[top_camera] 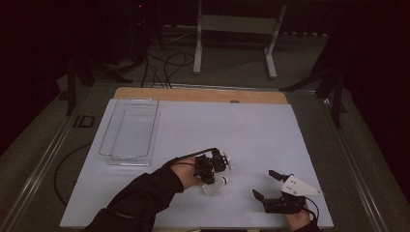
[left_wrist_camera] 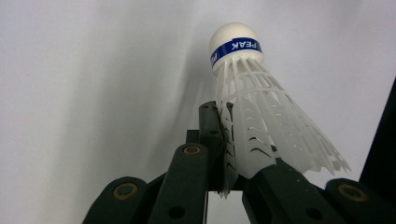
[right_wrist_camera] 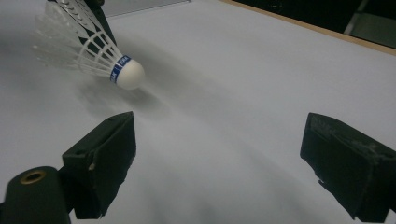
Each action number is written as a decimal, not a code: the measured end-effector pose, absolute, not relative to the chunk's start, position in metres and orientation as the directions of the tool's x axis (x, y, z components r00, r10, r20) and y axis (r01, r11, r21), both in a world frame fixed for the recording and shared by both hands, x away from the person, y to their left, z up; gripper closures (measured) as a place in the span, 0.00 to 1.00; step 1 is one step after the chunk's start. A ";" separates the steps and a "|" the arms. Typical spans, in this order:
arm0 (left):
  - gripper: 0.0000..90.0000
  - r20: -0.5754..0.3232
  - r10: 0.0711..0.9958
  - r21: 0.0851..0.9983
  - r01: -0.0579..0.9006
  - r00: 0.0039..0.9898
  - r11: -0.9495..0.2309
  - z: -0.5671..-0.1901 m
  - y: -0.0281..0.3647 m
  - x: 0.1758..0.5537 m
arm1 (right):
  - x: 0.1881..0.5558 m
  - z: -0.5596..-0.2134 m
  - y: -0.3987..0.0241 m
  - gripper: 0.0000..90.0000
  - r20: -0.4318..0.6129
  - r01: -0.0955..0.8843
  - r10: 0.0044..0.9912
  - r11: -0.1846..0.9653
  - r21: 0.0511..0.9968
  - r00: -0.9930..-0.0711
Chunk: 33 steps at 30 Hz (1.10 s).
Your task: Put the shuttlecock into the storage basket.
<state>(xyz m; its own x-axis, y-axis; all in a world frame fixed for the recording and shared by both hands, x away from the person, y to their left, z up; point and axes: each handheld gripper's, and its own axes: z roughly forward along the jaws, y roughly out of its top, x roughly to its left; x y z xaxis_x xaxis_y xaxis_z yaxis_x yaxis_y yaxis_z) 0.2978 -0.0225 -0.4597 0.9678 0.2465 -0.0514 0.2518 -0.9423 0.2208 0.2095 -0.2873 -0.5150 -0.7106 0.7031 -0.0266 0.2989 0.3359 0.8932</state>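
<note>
Jaws of our left gripper (top_camera: 218, 170) are pinching the shuttlecock (left_wrist_camera: 252, 102) by its skirt, cork clear just above the tabletop (top_camera: 251, 130), while our right gripper (top_camera: 270, 186) is waiting nearby, spread wide, likely for a handover.

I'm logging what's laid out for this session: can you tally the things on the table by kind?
Shuttlecock, white with a blue band, held in the left gripper: 1
Clear plastic tray: 1
Total: 2
</note>
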 end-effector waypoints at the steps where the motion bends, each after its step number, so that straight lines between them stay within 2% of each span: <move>1: 1.00 -0.054 0.249 0.223 0.255 0.967 -0.941 -0.459 -0.022 0.298 | 0.210 -0.515 -0.287 0.11 -0.026 0.299 0.704 0.335 0.893 -0.710; 19: 1.00 -0.048 0.245 0.269 0.248 0.968 -0.931 -0.434 0.001 0.304 | 0.210 -0.515 -0.286 0.11 -0.024 0.302 0.704 0.336 0.892 -0.710; 22: 1.00 -0.053 0.286 0.261 0.290 0.957 -0.921 -0.430 0.005 0.306 | 0.210 -0.515 -0.286 0.11 -0.024 0.303 0.704 0.337 0.891 -0.710; 26: 1.00 -0.043 0.289 0.249 0.290 0.956 -0.924 -0.428 0.010 0.307 | 0.210 -0.515 -0.286 0.11 -0.026 0.303 0.704 0.338 0.891 -0.710; 33: 1.00 -0.031 0.301 0.279 0.298 0.953 -0.913 -0.423 0.021 0.312 | 0.210 -0.515 -0.286 0.11 -0.028 0.302 0.704 0.340 0.891 -0.710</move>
